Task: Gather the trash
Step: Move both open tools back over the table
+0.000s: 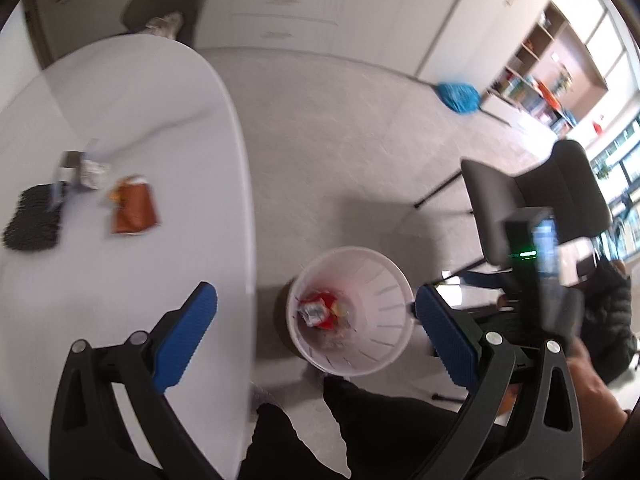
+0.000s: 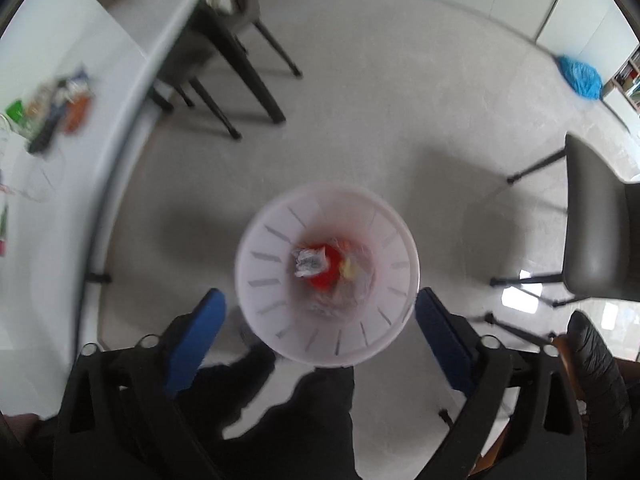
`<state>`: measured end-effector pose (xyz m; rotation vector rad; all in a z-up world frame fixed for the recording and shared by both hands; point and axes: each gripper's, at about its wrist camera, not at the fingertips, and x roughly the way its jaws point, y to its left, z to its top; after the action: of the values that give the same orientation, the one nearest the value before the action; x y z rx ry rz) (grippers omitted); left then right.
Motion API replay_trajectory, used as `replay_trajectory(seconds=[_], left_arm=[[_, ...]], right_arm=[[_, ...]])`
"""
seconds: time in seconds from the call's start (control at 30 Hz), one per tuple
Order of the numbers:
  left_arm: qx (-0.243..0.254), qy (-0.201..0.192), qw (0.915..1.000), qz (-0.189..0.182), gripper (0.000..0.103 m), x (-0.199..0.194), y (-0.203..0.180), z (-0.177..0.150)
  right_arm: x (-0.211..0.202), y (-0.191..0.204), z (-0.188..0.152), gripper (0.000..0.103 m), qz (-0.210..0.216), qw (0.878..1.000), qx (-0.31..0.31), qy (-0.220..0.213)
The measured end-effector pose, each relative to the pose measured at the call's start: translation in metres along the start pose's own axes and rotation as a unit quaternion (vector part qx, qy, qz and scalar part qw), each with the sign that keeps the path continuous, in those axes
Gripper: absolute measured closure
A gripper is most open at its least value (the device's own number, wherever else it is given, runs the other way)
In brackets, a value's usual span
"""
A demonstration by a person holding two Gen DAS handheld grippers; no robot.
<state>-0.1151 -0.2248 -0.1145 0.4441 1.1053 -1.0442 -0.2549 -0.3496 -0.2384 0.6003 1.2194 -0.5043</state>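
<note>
The bin, a white slotted one, stands on the floor just beside the edge of the table. At its bottom lies trash: a red wrapper with a crumpled silvery piece on it and something yellowish beside it; blur hides the rest.

The right tool hangs straight above the bin, its blue pads spread wide with nothing between them; the near rim of the bin shows in the gap. The left tool hangs above the table's edge beside the bin, also spread wide and empty, one pad over the table and the other toward the bin's far side. In the left wrist view the right tool's black body with a green light shows beyond the bin, gripped by a hand.

Just below the bin in both views are the person's dark trouser legs.

On the table, well apart from the bin, more trash is left: an orange-brown bag, a crumpled foil piece just beside it, and a black mesh item farther from the bin. The right wrist view shows these as a blurred heap, with something green at its far end.

Beyond the bin, a dark chair stands on the floor, and farther off a blue bag lies near a wall.
</note>
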Motion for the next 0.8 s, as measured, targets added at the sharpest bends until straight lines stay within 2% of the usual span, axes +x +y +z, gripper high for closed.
replay_trajectory(seconds=[0.07,0.17,0.27,0.47,0.63,0.8], left_arm=[[-0.014,-0.022,0.9996,0.014,0.008,-0.017,0.014,-0.001],[-0.041,-0.045,0.9976,0.031,0.008,-0.039,0.039,-0.005],[-0.064,-0.058,0.9948,0.053,0.008,-0.052,0.064,-0.009],[-0.112,-0.066,0.9878,0.086,0.008,-0.065,0.117,-0.023],[-0.176,-0.073,0.9766,0.099,0.008,-0.071,0.164,-0.036],[-0.227,-0.071,0.9641,0.118,0.008,-0.073,0.206,-0.046]], right_arm=[[-0.035,0.012,0.009,0.002,0.0,0.999,-0.01,-0.038],[-0.067,0.03,0.023,0.002,0.01,0.997,-0.029,-0.07],[-0.078,0.047,0.037,0.002,0.012,0.995,-0.049,-0.082],[-0.074,0.09,0.049,0.002,0.032,0.993,-0.081,-0.084],[-0.06,0.134,0.057,0.002,0.046,0.99,-0.108,-0.073],[-0.038,0.186,0.08,0.002,0.054,0.988,-0.124,-0.07]])
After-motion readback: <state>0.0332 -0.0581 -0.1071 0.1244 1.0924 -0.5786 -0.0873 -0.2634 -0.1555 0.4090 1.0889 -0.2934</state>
